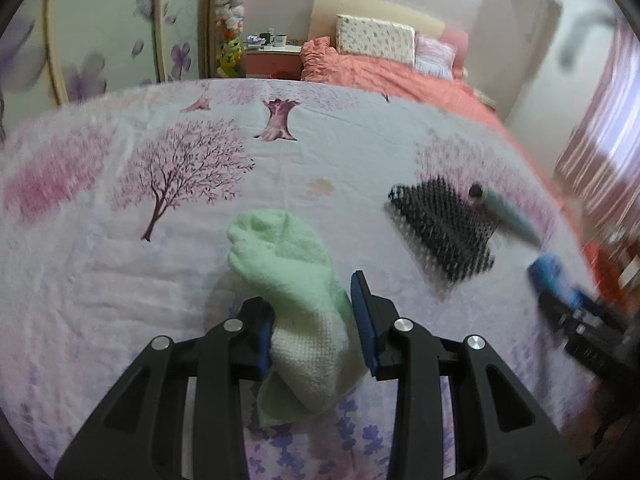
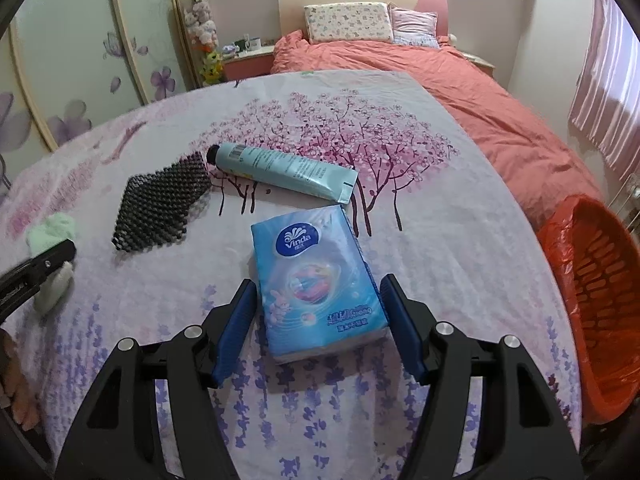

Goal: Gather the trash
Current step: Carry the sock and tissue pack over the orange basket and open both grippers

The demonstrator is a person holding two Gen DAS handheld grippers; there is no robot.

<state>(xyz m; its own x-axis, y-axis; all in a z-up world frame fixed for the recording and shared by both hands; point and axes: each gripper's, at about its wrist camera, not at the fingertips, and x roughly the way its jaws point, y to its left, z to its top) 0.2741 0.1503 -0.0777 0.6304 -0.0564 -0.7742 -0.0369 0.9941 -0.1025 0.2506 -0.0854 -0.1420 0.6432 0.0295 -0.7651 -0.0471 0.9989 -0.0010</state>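
Note:
A green and white sock (image 1: 296, 280) lies on the floral cloth between the fingers of my left gripper (image 1: 312, 304), whose jaws are open around it; it also shows in the right wrist view (image 2: 52, 236). A blue Vinda tissue pack (image 2: 316, 280) lies between the open fingers of my right gripper (image 2: 320, 312), not squeezed. A pale blue tube (image 2: 280, 172) and a black mesh pad (image 2: 160, 204) lie beyond. The pad (image 1: 444, 224) and tube (image 1: 508, 212) show blurred in the left wrist view. My right gripper (image 1: 560, 284) shows there at the right edge.
An orange bin with a red bag (image 2: 592, 292) stands at the right, below the cloth's edge. A bed with a coral duvet (image 2: 460, 92) and pillows lies behind. A wardrobe with flower decals (image 2: 80, 80) and a nightstand with mugs (image 2: 248, 52) are at the back left.

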